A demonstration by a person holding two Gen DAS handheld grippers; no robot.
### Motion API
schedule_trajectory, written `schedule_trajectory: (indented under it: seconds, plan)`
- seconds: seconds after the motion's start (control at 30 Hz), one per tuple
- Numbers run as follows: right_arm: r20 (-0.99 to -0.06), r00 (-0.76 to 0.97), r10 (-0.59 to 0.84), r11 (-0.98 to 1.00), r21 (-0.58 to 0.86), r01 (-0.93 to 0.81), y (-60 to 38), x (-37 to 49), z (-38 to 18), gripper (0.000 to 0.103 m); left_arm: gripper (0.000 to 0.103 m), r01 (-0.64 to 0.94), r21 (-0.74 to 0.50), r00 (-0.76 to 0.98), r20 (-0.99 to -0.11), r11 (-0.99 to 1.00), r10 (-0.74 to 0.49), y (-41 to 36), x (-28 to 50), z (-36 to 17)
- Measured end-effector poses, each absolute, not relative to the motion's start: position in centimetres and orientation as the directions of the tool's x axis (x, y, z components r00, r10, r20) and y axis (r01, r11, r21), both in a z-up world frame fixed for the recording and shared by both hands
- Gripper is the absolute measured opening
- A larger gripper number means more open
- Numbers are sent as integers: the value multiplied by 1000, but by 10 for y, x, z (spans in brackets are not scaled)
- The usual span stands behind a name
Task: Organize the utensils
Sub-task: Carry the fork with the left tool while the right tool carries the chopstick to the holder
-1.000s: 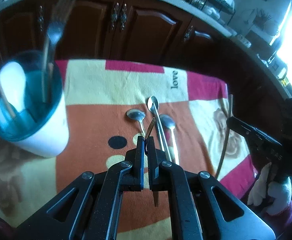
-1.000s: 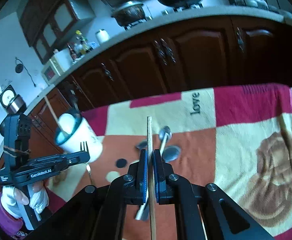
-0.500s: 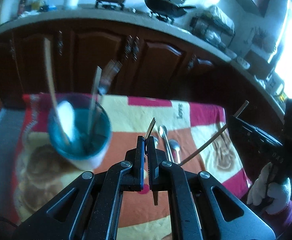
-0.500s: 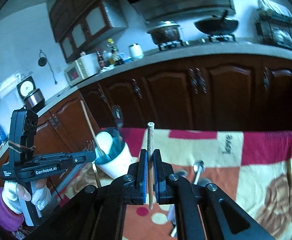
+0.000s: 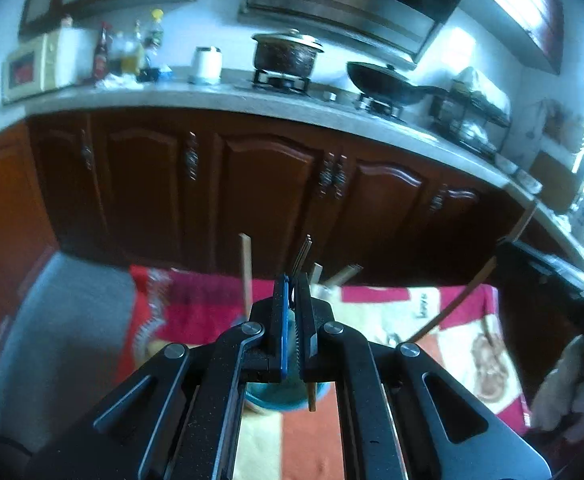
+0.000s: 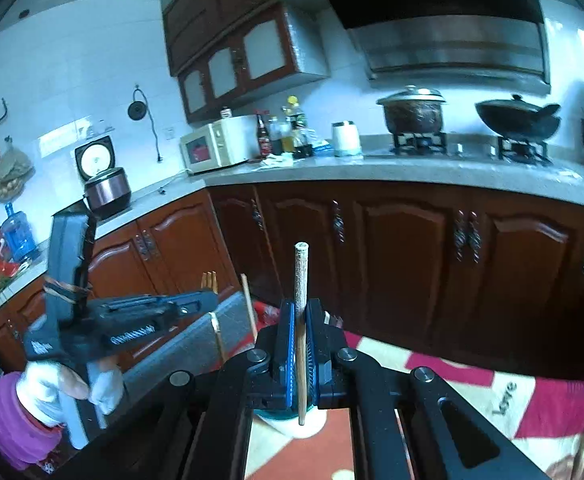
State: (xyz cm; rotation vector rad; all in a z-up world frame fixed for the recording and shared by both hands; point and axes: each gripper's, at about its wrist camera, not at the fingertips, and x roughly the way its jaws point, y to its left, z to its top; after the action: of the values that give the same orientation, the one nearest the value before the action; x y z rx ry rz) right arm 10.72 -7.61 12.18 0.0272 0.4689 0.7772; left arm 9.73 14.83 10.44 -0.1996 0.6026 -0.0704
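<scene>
**Both tongs gripping utensils above the cup**

Left wrist view: the left tongs [image 5: 292, 300] are closed tight on a thin metal fork [image 5: 302, 254], its tines rising above the blue-lined fingers and its narrow handle hanging below them. Under the tongs sits the cup [image 5: 282, 398], white outside and teal inside, on the fuzzy patterned blanket [image 5: 464, 320] that covers the table; wooden and metal handles stand up out of it. A second ago the cup stood off to the left of this view and three spoons lay in sight on the blanket; now the cup is right beneath the fingers and the spoons are out of view.

Right wrist view: the right tongs [image 6: 301, 324] are pinched shut on a round wooden chopstick [image 6: 301, 280], held upright, its lower tip over the cup [image 6: 296, 420]. Earlier the view looked down on the blanket [image 6: 532, 404]; now it looks level at the dark wooden cabinets [image 6: 404, 264]. The left tongs [image 6: 212, 300] show at the left edge, fork tines up.
</scene>
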Motion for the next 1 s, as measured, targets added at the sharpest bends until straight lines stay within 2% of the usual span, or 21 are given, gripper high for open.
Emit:
schedule_trajectory:
  seconds: [0.33,0.6,0.83,1.0]
  plan:
    - [-393,667,633,758,136,-638,-37,136,108,5,2,-65,-142,826,-564,988,-27,151,123,60]
    - [-438,640,631,763,202,-613,-28,165,67,5,2,-91,-64,816,-578,994,38,141,133,28]
    - [-508,591,626,767,265,-585,-32,178,24,5,2,-85,-68,781,-624,994,24,137,138,5]
    - [-529,549,647,752,321,-576,-36,185,17,5,2,-89,-80,759,-650,993,15,135,137,-1]
